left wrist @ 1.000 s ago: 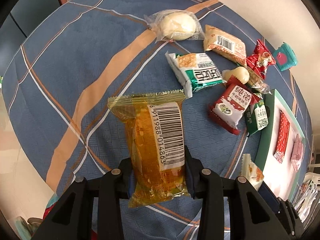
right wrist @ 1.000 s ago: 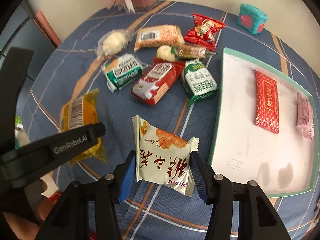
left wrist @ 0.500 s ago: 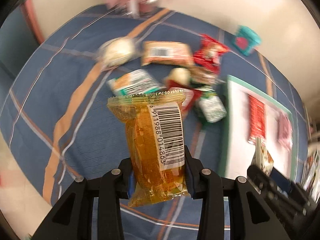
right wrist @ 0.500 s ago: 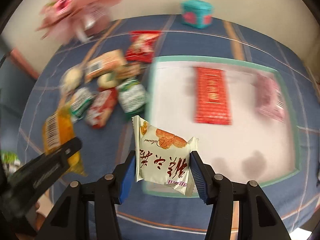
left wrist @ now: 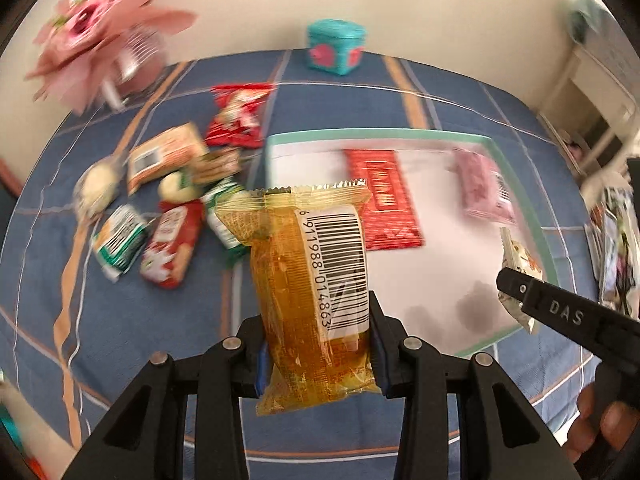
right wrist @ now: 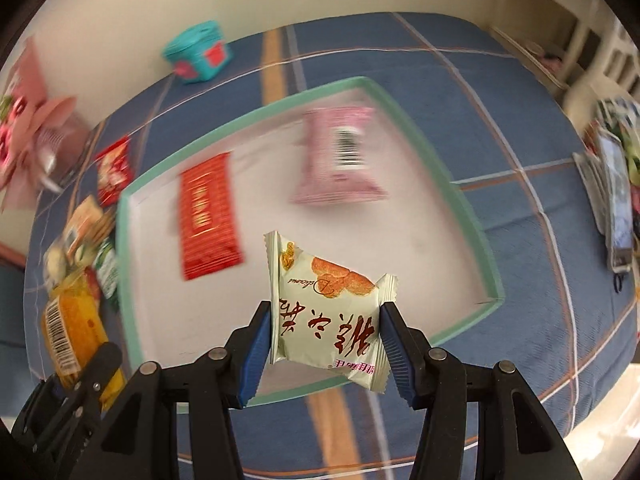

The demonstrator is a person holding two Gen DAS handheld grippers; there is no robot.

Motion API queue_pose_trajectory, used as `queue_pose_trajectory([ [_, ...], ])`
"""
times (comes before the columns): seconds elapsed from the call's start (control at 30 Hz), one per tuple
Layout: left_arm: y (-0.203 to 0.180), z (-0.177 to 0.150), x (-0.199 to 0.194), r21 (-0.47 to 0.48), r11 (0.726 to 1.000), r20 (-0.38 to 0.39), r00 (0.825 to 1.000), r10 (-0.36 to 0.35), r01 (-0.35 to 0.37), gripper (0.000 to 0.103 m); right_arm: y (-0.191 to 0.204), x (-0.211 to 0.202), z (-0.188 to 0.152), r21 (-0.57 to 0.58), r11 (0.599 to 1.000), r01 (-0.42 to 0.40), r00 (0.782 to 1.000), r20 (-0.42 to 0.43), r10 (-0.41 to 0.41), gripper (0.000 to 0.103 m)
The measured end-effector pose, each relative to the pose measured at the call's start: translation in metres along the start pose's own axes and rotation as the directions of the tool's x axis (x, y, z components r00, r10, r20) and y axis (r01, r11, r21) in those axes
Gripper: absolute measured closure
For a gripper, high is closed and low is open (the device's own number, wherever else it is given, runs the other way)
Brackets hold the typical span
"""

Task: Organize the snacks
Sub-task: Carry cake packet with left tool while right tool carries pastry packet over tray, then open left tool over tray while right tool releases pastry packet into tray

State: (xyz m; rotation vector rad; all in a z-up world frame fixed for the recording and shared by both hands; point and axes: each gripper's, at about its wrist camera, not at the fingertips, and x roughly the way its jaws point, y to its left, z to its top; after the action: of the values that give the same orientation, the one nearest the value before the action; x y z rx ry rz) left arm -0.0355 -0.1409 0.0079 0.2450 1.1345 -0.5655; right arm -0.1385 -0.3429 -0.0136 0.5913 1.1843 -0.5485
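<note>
Left gripper (left wrist: 318,344): clenched on the orange packet (left wrist: 310,292), one finger pressing each long side of its lower half.
Orange packet: clear yellow-orange wrapper, crimped top edge, white barcode label running down its right side; held upright above the blue plaid tablecloth (left wrist: 132,344), at the near-left corner of the tray (left wrist: 550,256).
Right gripper (right wrist: 326,350): clenched on the cream packet (right wrist: 326,312), blue-lined fingers (right wrist: 256,340) squeezing both sides.
Cream packet: pale cream wrapper, red characters, a picture of browned biscuits, zigzag side seams; held tilted above the near edge of the tray. In the left view it shows edge-on at the right, over the tray's right rim.
Tray: white floor, mint-green rim, lying flat on the cloth.
Tray contents, two: a flat red packet (right wrist: 208,216) with gold print toward the left, a pink packet (right wrist: 340,156) with a barcode toward the far right. They lie apart.
Loose snacks on the cloth, left of the tray: eight that I can count, bunched close. Two round pale buns in clear wrap (left wrist: 96,188), one orange-and-white pack (left wrist: 166,156), one red foil bag (left wrist: 238,118), one brown cracker pack (left wrist: 214,162), two green-and-white packs (left wrist: 120,240), one red-and-white pack (left wrist: 172,250). All are motion-blurred.
Teal box (left wrist: 336,46): one, with red patches, at the table's far edge, beyond the tray.
Pink paper flower (left wrist: 100,32): one, at the far-left corner.
</note>
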Motion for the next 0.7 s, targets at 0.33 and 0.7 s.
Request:
queue_pose_trajectory([
  [0.33, -0.031, 0.005, 0.022, 0.101, 0.995, -0.002, 1.000, -0.014, 0.014, 0.062, -0.028, 0.010, 0.003, 0.039, 0.999, 0.007, 1.000, -0.009, -0.006, 0.047],
  [0.7, -0.027, 0.007, 0.025, 0.103, 0.993, -0.016, 0.999, -0.050, 0.051, 0.046, -0.020, 0.020, 0.002, -0.005, 1.000, 0.018, 1.000, -0.025, -0.018, 0.042],
])
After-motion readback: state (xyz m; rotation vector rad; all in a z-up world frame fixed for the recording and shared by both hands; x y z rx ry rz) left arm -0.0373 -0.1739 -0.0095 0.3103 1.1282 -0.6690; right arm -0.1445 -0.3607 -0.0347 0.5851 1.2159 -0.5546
